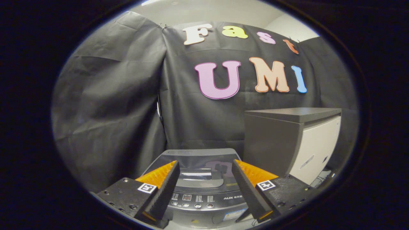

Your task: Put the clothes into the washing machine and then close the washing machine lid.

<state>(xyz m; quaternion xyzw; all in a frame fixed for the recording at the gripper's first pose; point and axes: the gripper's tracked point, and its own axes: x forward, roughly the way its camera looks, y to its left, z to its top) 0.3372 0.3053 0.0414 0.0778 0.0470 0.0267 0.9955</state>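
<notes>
Gripper view looks down over the washing machine [204,191], which sits below and between the jaws, its control panel [195,199] nearest and its lid [198,159] running away beyond the fingertips. That lid lies flat and closed. The gripper [204,188] has its jaws apart, holding nothing. Clothes may be inside or elsewhere; a shut lid fits both. A grey cabinet [287,140] stands beyond the right jaw.

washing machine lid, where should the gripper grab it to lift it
Take the grey top-loading washing machine's glossy lid by the recessed handle at its front edge, coming from the control panel side. The lid lies flat and shut; the open gripper hovers above.
</notes>
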